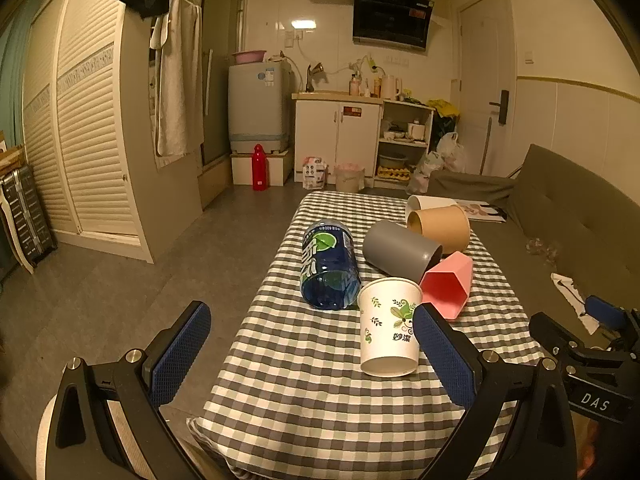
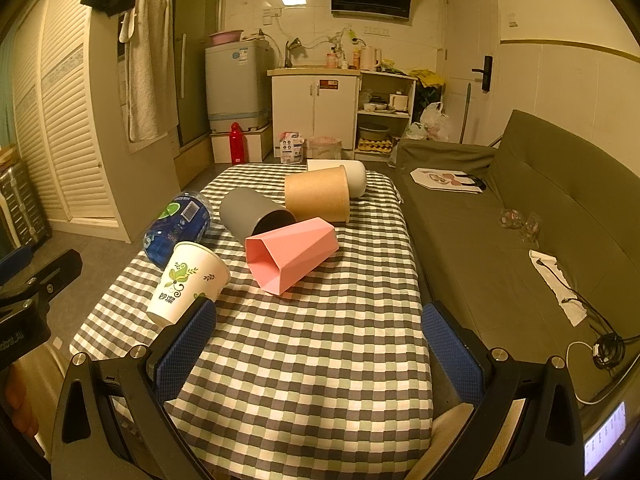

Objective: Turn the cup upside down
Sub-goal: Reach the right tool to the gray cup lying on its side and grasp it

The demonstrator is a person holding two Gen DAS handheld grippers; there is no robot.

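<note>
A white paper cup with a green leaf print stands upright on the checkered table, mouth up. It also shows in the right wrist view. My left gripper is open, and its right finger's pad is close beside the cup. My right gripper is open and empty, with the paper cup just beyond its left finger. A pink faceted cup, a grey cup, a tan cup and a white cup lie on their sides.
A blue plastic bottle lies on its side left of the cups. A green sofa runs along the table's right side, with a cloth and cables on it. Floor lies to the table's left. Kitchen cabinets stand at the back.
</note>
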